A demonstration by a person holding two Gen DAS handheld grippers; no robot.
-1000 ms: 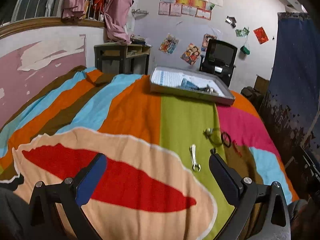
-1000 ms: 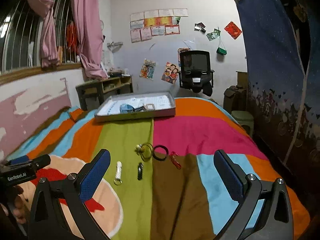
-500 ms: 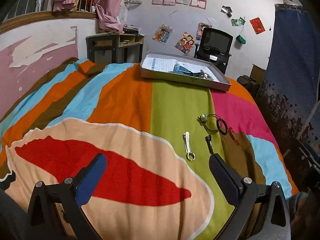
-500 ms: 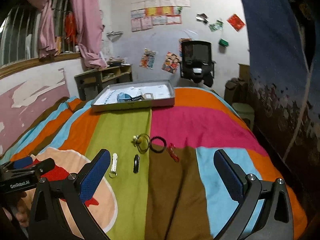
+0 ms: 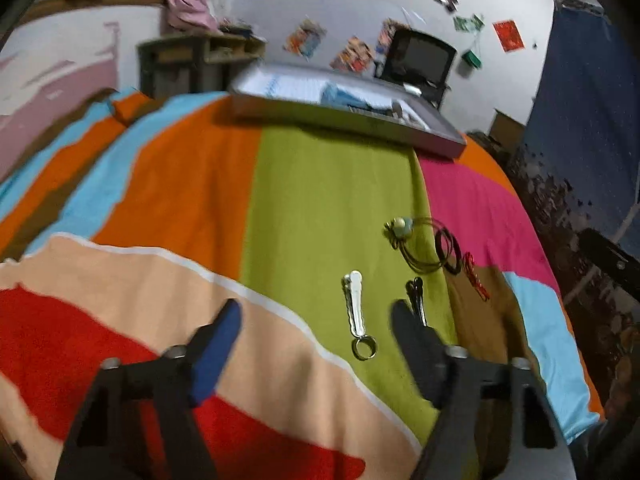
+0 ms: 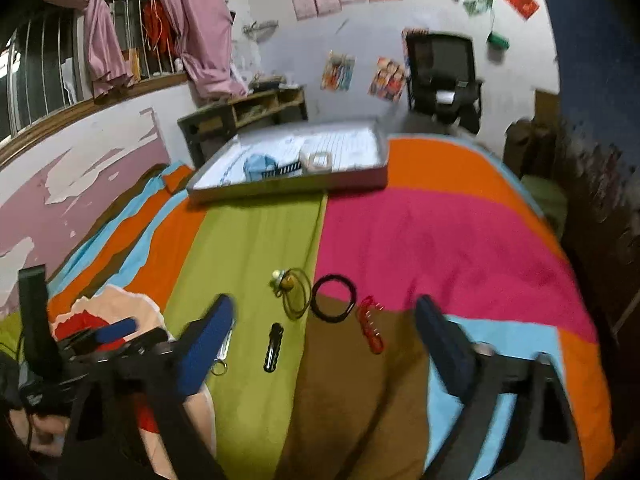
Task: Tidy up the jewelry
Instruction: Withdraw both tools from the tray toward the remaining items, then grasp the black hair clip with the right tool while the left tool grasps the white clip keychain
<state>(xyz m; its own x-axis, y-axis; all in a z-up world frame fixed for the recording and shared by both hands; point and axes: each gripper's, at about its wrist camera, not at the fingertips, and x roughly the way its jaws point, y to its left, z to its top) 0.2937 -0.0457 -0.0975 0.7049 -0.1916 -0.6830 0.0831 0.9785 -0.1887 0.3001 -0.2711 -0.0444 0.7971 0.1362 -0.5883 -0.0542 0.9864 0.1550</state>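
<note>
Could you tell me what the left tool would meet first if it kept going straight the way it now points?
Most likely the silver clip with its ring, lying on the green stripe of the blanket between the open fingers of the left tool; depth is unclear, so it might touch the bare blanket first.

Left gripper (image 5: 316,314) held low over the bed, fingers wide apart, nothing between them. One blue pad, one dark pad. Right gripper (image 6: 324,320) also low over the bed, fingers spread wide and empty, both pads blue. Left gripper seen at the left edge of the right view.
</note>
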